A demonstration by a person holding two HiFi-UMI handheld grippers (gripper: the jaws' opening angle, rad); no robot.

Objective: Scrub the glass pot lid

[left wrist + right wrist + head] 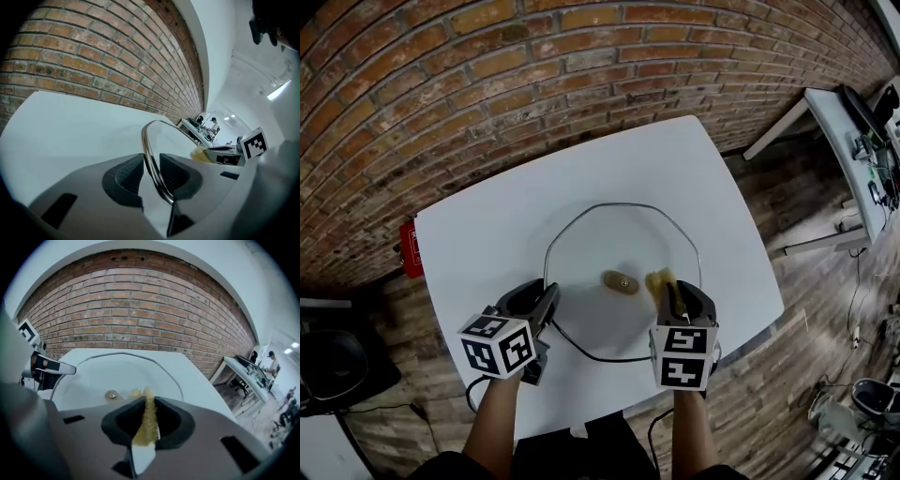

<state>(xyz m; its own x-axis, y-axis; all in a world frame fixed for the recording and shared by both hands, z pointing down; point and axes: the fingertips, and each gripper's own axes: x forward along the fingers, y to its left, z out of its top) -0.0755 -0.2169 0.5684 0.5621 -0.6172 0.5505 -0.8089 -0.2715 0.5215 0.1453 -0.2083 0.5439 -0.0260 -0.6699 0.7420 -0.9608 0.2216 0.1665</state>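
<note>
Left gripper (548,298) pinches the glass pot lid (609,234) by its rim, right gripper (675,298) clamps a yellow scrub pad (661,281) near the knob (620,281)

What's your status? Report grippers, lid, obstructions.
Left gripper clamped on rim of round metal-rimmed glass pot lid. Right gripper pinching flat yellow scouring sponge, tip at the glass beside centre knob. Nothing blocking.

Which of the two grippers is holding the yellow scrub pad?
The right gripper: its jaws pinch the thin yellow scrub pad edge-on. The left gripper holds no pad; it clamps the metal rim of the glass pot lid.
</note>
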